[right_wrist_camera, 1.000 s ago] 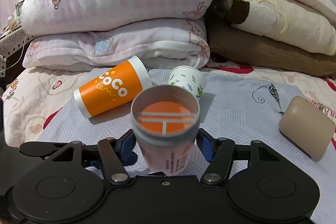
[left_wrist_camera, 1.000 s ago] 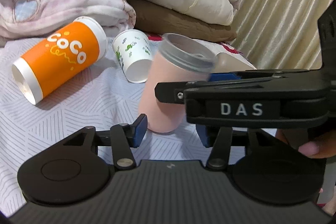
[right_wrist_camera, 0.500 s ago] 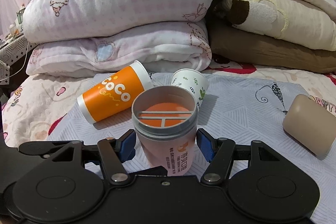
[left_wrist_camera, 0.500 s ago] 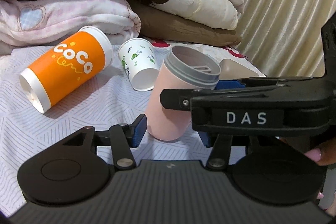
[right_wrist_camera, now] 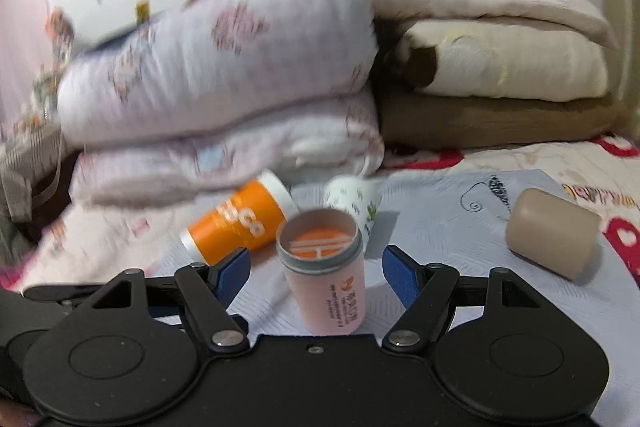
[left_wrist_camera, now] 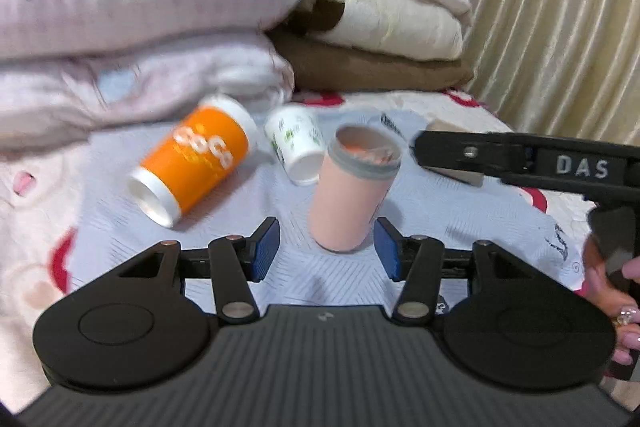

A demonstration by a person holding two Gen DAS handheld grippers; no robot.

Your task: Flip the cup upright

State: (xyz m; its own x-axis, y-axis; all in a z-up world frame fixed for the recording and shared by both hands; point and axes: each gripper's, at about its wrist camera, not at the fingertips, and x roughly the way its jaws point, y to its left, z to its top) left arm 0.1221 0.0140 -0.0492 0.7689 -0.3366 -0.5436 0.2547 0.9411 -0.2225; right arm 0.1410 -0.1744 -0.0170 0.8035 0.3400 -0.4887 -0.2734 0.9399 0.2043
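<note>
A pink cup with a grey rim (left_wrist_camera: 352, 191) stands upright on the bed sheet; it also shows in the right wrist view (right_wrist_camera: 326, 271). My left gripper (left_wrist_camera: 327, 247) is open, its blue pads either side of the cup's base without touching. My right gripper (right_wrist_camera: 316, 271) is open too, jaws wide apart around the cup and clear of it. The right gripper's body (left_wrist_camera: 532, 163) shows at the right in the left wrist view.
An orange "CoCo" cup (left_wrist_camera: 192, 167) and a small white leaf-print cup (left_wrist_camera: 298, 147) lie on their sides behind the pink cup. A tan rounded cup (right_wrist_camera: 552, 235) lies at the right. Folded quilts (right_wrist_camera: 224, 107) are stacked at the back, a curtain (left_wrist_camera: 560, 19) at the right.
The right gripper has opened and let go of the pink cup, which now stands free. Both grippers have pulled back and up from the cup.
</note>
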